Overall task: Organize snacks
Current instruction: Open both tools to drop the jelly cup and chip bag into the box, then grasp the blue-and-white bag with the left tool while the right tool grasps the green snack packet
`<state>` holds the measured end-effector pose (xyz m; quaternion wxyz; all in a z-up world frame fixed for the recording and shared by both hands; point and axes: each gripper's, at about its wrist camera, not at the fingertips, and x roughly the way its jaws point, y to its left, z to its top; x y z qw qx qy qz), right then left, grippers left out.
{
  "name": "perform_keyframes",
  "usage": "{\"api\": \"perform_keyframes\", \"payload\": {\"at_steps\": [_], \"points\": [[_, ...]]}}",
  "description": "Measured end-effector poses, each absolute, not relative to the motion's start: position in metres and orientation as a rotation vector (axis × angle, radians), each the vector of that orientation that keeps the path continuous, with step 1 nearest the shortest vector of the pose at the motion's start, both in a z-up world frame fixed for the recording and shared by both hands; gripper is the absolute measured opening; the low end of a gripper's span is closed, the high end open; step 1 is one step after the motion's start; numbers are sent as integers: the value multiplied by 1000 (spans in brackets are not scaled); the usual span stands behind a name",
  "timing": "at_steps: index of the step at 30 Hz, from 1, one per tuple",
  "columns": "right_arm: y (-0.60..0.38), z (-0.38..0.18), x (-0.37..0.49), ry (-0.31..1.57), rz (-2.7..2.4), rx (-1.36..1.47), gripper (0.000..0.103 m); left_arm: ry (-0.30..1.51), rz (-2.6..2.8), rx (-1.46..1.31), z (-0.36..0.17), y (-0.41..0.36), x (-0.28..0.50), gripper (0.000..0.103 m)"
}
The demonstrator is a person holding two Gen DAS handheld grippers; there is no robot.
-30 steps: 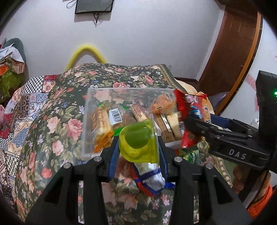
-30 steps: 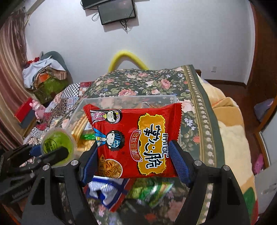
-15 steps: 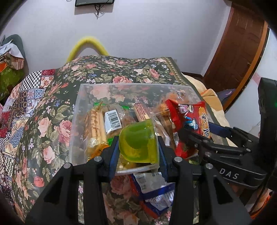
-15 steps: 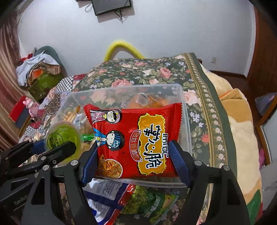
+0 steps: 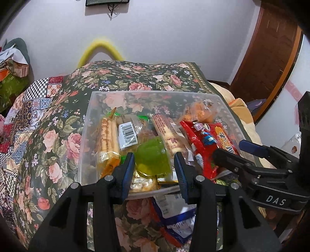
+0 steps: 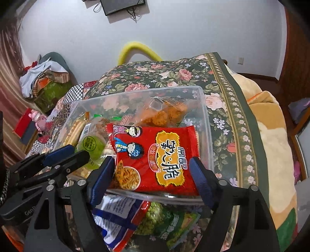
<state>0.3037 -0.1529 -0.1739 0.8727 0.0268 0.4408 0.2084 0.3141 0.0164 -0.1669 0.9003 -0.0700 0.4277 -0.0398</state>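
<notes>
Floral-covered bed point(image 5: 58, 135) is carrying the clear bin point(image 5: 91, 108). Green jelly cup point(image 5: 152, 157) is being gripped by left gripper point(image 5: 154, 166), red noodle packet point(image 6: 155, 157) by right gripper point(image 6: 153, 174); both are being held directly over the bin, right packet's long axis across the fingers.

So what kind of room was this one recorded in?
Most likely a bedroom in a home. The clear snack box sits on a bed under a floral bedspread, a screen hangs on the wall, and a wooden door stands to the right.
</notes>
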Motion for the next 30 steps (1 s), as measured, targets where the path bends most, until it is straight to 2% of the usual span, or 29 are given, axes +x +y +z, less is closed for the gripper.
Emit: {"api": "perform_keyframes", "payload": {"at_steps": [6,18,22,30], "points": [[-165,-168,295,911,444,76,82,878,-87,-140,-158,14,298,48],[-190,-166,270,903,406,41,83,898,-93,-111,-155,-6,265,73],[-200,-172,264,924,398,42,83,919,-91,-109,-166,-16,260,84],[-204,-192,256,971,400,23,83,983,-116,-81,-191,-34,264,87]]}}
